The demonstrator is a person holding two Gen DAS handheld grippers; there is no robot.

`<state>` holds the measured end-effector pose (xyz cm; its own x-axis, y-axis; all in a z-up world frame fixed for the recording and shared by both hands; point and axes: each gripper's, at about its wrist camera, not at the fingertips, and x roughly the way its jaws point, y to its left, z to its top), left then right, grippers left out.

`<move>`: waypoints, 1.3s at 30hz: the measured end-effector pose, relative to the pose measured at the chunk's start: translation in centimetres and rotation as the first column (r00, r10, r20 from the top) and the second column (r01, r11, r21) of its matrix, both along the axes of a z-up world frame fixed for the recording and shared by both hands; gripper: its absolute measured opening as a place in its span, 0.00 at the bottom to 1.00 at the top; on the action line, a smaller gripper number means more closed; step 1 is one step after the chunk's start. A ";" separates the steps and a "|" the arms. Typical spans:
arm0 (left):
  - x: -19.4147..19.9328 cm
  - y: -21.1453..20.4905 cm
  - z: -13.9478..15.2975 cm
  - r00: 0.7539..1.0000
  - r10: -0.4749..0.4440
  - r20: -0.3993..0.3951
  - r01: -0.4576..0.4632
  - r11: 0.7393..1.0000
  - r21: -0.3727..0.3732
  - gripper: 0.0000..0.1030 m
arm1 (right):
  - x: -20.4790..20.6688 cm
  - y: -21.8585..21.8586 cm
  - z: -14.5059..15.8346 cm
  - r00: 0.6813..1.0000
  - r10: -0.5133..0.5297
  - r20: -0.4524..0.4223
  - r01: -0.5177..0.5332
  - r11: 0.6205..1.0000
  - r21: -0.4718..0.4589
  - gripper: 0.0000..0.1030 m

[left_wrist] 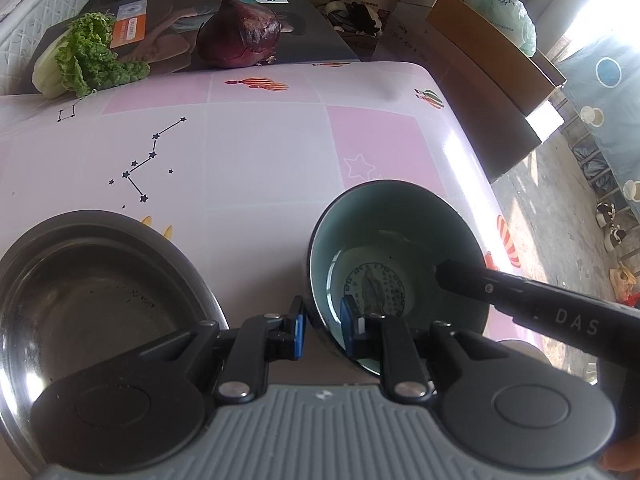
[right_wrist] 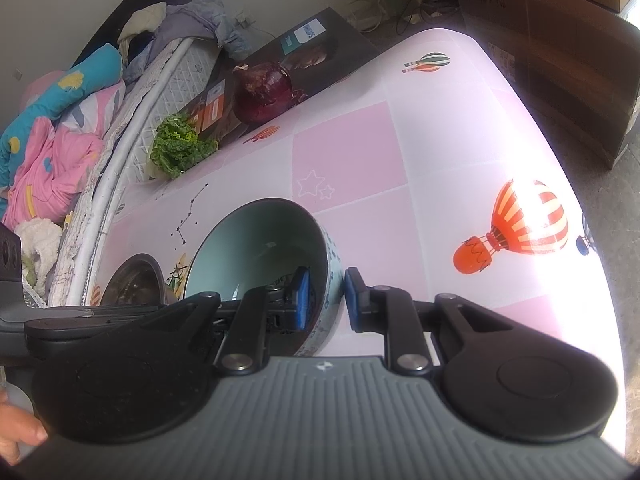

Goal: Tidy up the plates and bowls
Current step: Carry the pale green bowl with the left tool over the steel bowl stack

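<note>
The round ceramic bowl (left_wrist: 396, 256), glossy pale teal inside with a patterned outer wall, stood on the smooth pink-checked tablecloth (left_wrist: 256, 148), and both grippers were clamped on its rim from opposite sides. The left gripper (left_wrist: 322, 326), angled steeply downward, had one blue pad inside and one outside the near wall, with a round steel basin (left_wrist: 92, 292) just to its left. The right gripper (right_wrist: 326, 300) pinched the wall likewise.

Pink patterned table (left_wrist: 260, 152): ceramic bowl (left_wrist: 400, 220), steel bowl (left_wrist: 80, 280), dark box (left_wrist: 192, 28).
</note>
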<state>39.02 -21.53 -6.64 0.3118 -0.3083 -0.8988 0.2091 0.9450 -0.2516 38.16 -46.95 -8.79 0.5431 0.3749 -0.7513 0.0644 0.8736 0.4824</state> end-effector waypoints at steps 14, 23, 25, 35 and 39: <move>-0.2 0.2 0.5 1.000 0.006 0.015 -0.006 1.000 -0.009 0.19 | -0.1 -0.2 0.3 1.000 -0.010 0.006 0.010 1.000 0.001 0.18; -0.3 0.4 0.9 1.000 0.009 0.019 -0.009 1.000 -0.018 0.19 | -0.2 -0.3 0.4 1.000 -0.014 0.004 0.014 1.000 0.003 0.18; -0.4 0.5 1.0 1.000 0.010 0.022 -0.009 1.000 -0.020 0.19 | -0.3 -0.2 0.5 1.000 -0.016 0.006 0.016 1.000 0.004 0.18; -0.7 0.9 1.8 0.999 0.015 0.036 -0.014 0.999 -0.033 0.19 | -0.6 0.1 1.7 1.000 -0.014 0.020 0.014 1.000 -0.006 0.18; -0.7 1.1 2.3 0.999 0.018 0.042 -0.017 0.999 -0.037 0.18 | -0.7 0.2 2.2 1.000 -0.013 0.025 0.014 1.000 -0.010 0.18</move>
